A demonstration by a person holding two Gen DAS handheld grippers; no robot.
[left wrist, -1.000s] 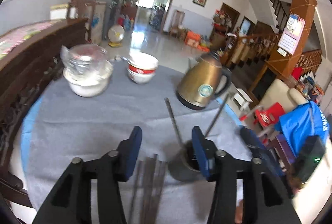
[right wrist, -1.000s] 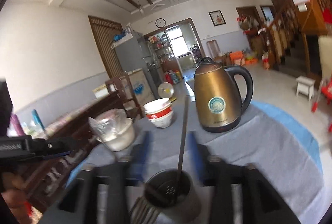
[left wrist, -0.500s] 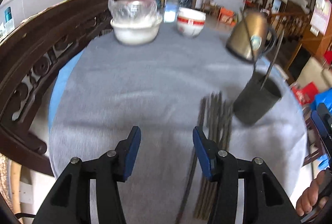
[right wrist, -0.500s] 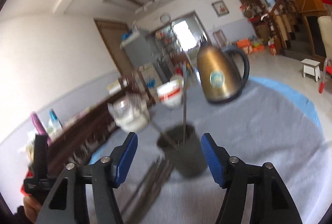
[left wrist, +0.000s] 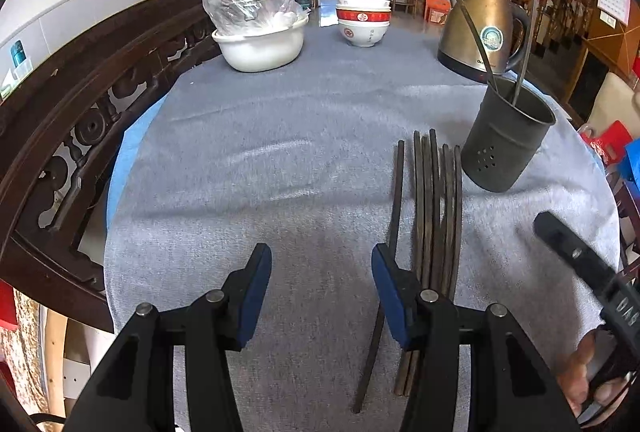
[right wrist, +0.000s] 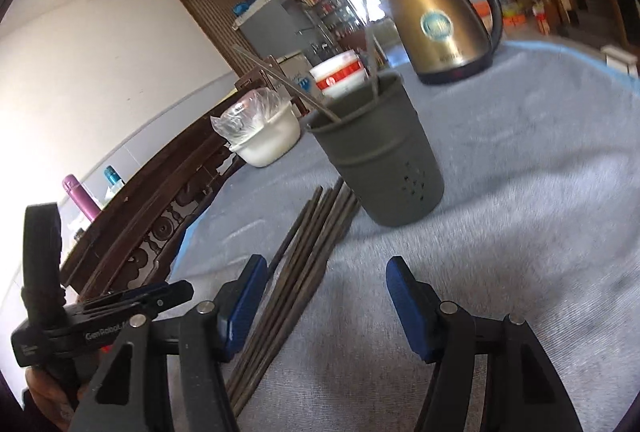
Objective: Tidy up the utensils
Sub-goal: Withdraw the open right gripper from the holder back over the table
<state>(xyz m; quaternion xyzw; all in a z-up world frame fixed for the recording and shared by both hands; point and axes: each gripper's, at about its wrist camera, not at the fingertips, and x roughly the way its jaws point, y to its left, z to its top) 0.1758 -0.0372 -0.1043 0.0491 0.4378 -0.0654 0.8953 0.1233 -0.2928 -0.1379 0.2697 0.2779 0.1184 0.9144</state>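
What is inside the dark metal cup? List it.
Two chopsticks lean inside the dark metal cup, their upper ends sticking out above the rim. Their lower ends and the cup's bottom are hidden by its wall, so anything shorter inside cannot be seen.

bare grey worktop [left wrist: 256,168] lies wide open left of the loose chopsticks [left wrist: 436,200]. the dark holder cup [left wrist: 506,140] stands just beside their far ends on the right. the kettle [left wrist: 478,32], stacked bowls [left wrist: 362,20] and white bowl [left wrist: 260,46] line the far edge.
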